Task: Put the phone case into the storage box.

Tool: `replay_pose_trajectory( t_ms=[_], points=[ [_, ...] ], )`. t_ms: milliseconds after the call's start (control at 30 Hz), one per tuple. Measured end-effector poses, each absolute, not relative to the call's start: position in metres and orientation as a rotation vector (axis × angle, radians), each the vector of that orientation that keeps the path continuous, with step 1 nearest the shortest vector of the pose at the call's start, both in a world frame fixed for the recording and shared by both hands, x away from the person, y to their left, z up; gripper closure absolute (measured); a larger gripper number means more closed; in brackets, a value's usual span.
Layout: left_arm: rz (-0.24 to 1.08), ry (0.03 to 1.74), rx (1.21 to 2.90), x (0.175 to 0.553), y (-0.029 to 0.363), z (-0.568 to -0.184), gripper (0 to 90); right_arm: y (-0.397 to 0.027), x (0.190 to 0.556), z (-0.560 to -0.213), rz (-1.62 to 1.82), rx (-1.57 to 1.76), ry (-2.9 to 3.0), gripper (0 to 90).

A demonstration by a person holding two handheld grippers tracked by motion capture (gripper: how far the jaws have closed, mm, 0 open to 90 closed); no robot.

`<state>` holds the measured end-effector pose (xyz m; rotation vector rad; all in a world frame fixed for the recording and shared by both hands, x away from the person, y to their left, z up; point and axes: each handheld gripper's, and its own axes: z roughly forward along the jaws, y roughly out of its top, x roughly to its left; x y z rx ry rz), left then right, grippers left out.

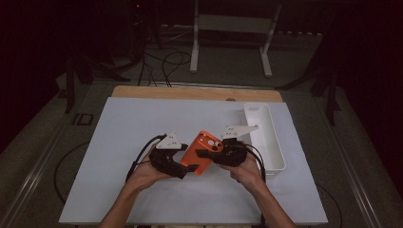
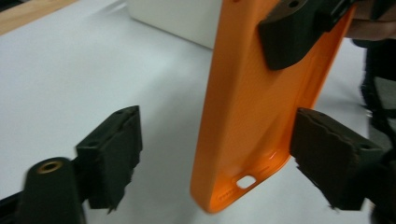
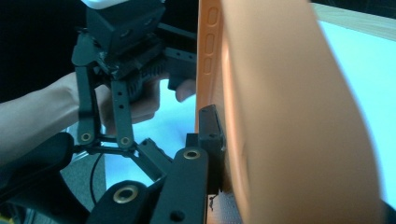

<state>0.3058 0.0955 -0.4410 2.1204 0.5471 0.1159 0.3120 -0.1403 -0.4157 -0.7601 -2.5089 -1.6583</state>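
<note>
A person holds an orange plastic phone case (image 1: 203, 152) up above the white worktop (image 1: 123, 142), near the middle, a little toward 5 o'clock. The right gripper (image 1: 203, 153) is clamped tight on the case. In the right gripper view, one black pad (image 3: 210, 126) presses flat on the edge of the case (image 3: 280, 116).

The left gripper (image 1: 187, 167) sits at 7 o'clock from the case in the high view. In the left gripper view its jaws stand apart, with the lower end of the case (image 2: 247, 116) between them. The pad (image 2: 327, 154) at 3 o'clock is touching or almost touching the case edge; which one is hard to tell. The pad at 9 o'clock is well apart from it. The jaw of the right gripper (image 2: 299, 28) grips the case at 1 o'clock in that view.

A long white plastic tray (image 1: 275, 142) lies on the worktop at 3 o'clock from the case, just beside the right hand (image 1: 247, 168). The left hand (image 1: 145, 171) rests low at 8 o'clock.
</note>
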Motion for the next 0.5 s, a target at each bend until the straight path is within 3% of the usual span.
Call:
replay_pose_trajectory(
  t_ms=[500],
  points=[
    [-0.051, 0.419, 2.105, 0.3036, 0.0955, -0.4444, 60.1, -0.1388, 0.3103, -0.4147, -1.638, -0.597, -2.521, 88.4]
  ],
)
